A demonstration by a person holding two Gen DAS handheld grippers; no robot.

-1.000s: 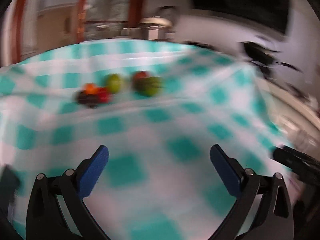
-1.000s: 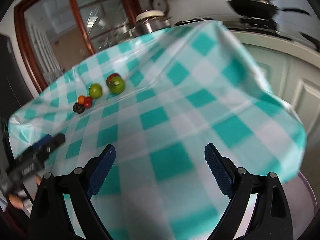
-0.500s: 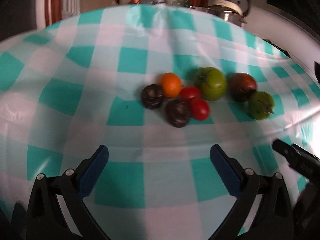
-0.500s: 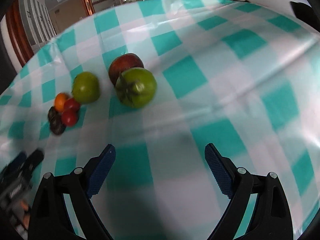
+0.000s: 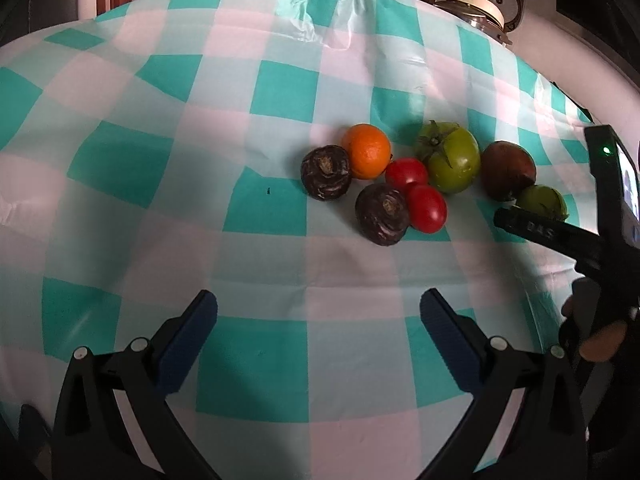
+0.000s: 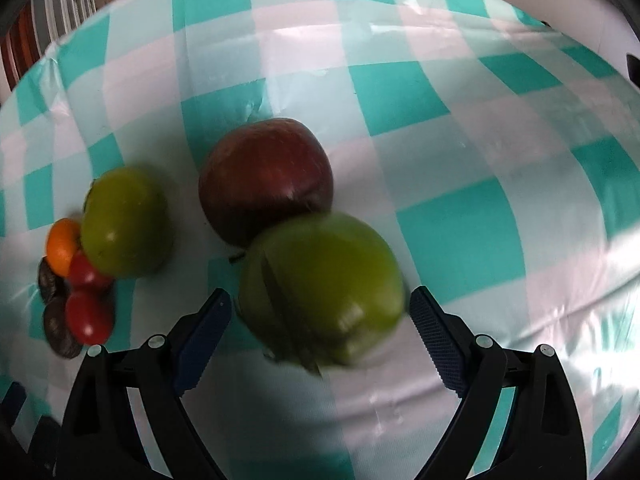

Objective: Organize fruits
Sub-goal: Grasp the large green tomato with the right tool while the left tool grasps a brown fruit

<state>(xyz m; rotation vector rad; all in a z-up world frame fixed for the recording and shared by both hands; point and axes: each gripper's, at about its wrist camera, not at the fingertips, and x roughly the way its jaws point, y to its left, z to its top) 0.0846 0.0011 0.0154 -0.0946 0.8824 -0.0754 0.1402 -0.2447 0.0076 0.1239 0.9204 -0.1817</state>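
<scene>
Fruit clustered on checked counter [image 5: 280, 80]. Right gripper [image 6: 320, 316] jaws wide apart, flanking green apple [image 6: 324, 288] without pressing; dark red apple [image 6: 266, 176] touching just behind. Left gripper [image 5: 318, 320] jaws open, empty, short of orange [image 5: 367, 151] and red tomatoes [image 5: 426, 208].

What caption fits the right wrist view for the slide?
Right gripper, jaws open, closing in on a green fruit beside a dark red apple on the checked tablecloth.
</scene>
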